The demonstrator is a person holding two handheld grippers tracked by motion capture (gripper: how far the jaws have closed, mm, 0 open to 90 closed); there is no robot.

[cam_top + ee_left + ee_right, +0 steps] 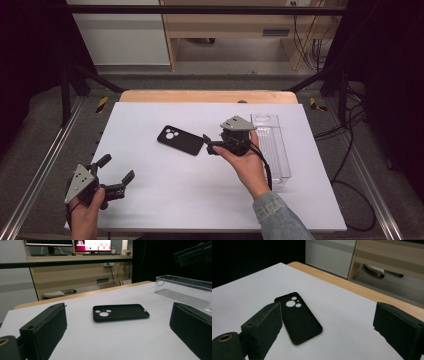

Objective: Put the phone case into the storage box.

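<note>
Flat black rubbery phone case [181,140] with round camera cut-outs, lying back-up near the middle of the white tabletop [200,195], untouched and clear on every side, so probably laid out ready for a pick. Just beside the case's near-right end, the right tongs [210,145], held low in a hand [245,162] and pointed at the case, jaws spread wide with nothing between them; in the right gripper view one jaw already overlapping the case's edge in the picture, though contact impossible to confirm. Likely an approach to pinch the case by its rim. Beyond those tongs, on the far side from the case, a long clear plastic tray [274,145] lying flat, perhaps the destination. Well apart from the case, toward the near-left corner, the left tongs [116,176], likewise spread and empty, aimed toward the case, seemingly waiting in reserve.
</note>
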